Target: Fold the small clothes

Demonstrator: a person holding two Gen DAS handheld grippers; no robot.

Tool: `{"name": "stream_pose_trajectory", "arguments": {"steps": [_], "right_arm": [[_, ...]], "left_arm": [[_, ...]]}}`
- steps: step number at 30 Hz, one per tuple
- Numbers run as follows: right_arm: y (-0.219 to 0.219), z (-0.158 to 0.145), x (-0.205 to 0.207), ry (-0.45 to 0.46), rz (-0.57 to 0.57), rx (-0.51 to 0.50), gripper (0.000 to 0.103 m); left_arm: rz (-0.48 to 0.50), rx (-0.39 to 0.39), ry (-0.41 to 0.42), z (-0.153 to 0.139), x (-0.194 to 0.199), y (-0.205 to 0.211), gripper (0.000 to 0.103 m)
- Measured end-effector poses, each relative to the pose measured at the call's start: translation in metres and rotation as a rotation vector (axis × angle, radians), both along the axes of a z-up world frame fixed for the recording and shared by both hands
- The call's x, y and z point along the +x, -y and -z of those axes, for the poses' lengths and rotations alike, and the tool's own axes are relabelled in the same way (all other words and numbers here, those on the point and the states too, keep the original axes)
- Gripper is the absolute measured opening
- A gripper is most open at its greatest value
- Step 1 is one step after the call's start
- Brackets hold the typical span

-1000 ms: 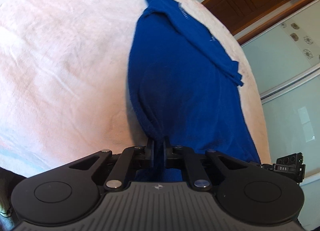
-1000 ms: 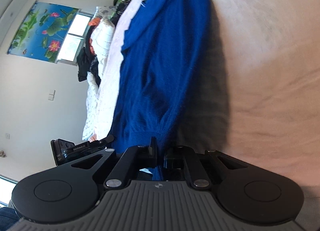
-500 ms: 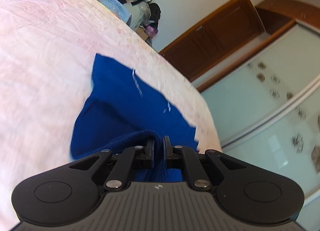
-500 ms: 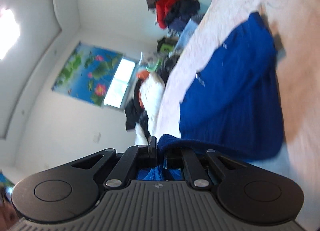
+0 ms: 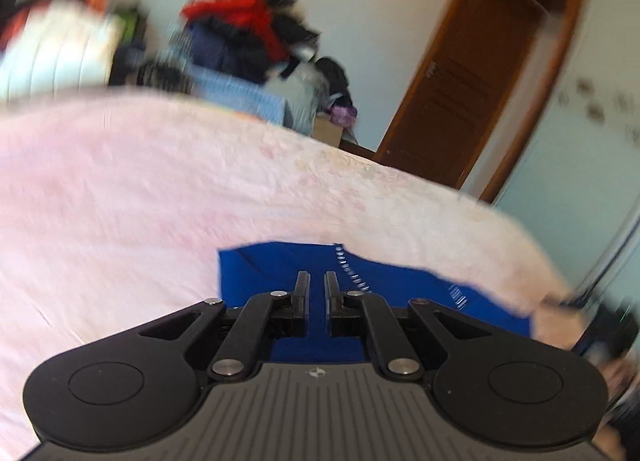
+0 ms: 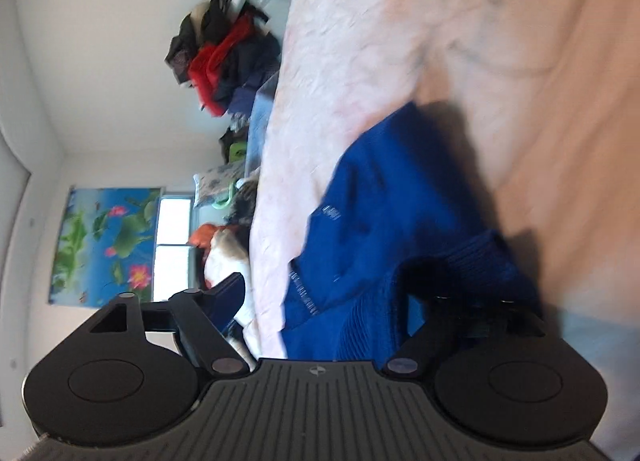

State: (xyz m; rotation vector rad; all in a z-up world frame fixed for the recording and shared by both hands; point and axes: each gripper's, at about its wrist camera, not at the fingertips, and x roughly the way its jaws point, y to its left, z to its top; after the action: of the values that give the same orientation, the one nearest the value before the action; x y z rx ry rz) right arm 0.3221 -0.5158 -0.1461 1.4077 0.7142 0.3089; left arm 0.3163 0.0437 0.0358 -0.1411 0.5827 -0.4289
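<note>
At the left gripper [image 5: 317,281]: jaws drawn almost together. Blue shows in the thin slit between them, but it is unclear whether the cloth is nipped.
Right gripper [image 6: 330,277]: jaws spread wide, having just been opening. A ribbed fold of cloth lies loose between the fingers, pressed by neither pad.
Garment: a deep blue knitted garment [image 5: 384,285] with small white stitch marks, lying partly folded on the surface close under both grippers. It is near the surface's right edge as the left wrist sees it, and a doubled-over ribbed hem is nearest the right gripper.
Surface: a bed under a pale pink, crinkled bedspread [image 5: 160,201], bare beyond the garment.
Far edge of the surface: a heap of red, black and dark blue clothes [image 5: 248,33], with a white padded bundle to its left, blurred.
Room, left wrist view: white wall, a brown panelled wooden door [image 5: 460,93] and pale frosted wardrobe panels [image 5: 580,121] with small dark motifs.
Room, right wrist view: a bright window [image 6: 174,237] beside a blue lotus-flower picture [image 6: 104,245].
</note>
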Motion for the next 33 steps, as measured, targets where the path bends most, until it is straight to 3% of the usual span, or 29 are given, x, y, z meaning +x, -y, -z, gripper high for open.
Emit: {"name": "stream_pose_trajectory", "arguments": {"steps": [3,5,9,11,12,13,14,16,21,26,29,33], "right_arm": [[0.003,-0.009,-0.013,0.024,-0.021,-0.069,0.078],[0.003,-0.026,-0.028,0.046,-0.016,-0.198,0.078],[-0.019,-0.071,-0.065,0.160,-0.024,-0.653,0.077],[-0.039,-0.087,-0.077,0.228,-0.066,-0.897,0.077],[-0.050,-0.091,-0.080,0.249,-0.104,-0.996,0.077],[-0.060,-0.094,-0.083,0.262,-0.157,-1.091,0.077],[-0.069,-0.094,-0.082,0.267,-0.197,-1.159,0.078],[-0.080,-0.091,-0.080,0.267,-0.273,-1.242,0.078],[-0.099,-0.085,-0.079,0.252,-0.368,-1.271,0.077],[-0.096,-0.095,-0.082,0.271,-0.353,-1.212,0.077],[-0.089,-0.097,-0.077,0.267,-0.326,-1.176,0.077],[-0.087,-0.096,-0.072,0.253,-0.317,-1.190,0.077]], "left_arm": [[0.063,0.302,0.193,0.013,-0.041,0.021,0.008],[0.131,0.483,0.302,0.028,-0.067,0.034,0.009],[0.304,0.872,0.662,0.072,-0.122,0.057,0.009],[0.431,0.995,0.825,0.092,-0.139,0.062,0.013],[0.480,1.030,0.851,0.097,-0.140,0.065,0.017],[0.510,1.049,0.848,0.100,-0.138,0.067,0.031],[0.525,1.057,0.841,0.102,-0.134,0.069,0.056],[0.523,1.078,0.862,0.104,-0.125,0.069,0.089],[0.619,1.127,0.844,0.102,-0.114,0.070,0.091],[0.687,1.199,0.878,0.088,-0.103,0.064,0.090],[0.763,1.272,0.885,0.094,-0.097,0.066,0.090],[0.846,1.308,0.898,0.107,-0.093,0.079,0.086]]}}
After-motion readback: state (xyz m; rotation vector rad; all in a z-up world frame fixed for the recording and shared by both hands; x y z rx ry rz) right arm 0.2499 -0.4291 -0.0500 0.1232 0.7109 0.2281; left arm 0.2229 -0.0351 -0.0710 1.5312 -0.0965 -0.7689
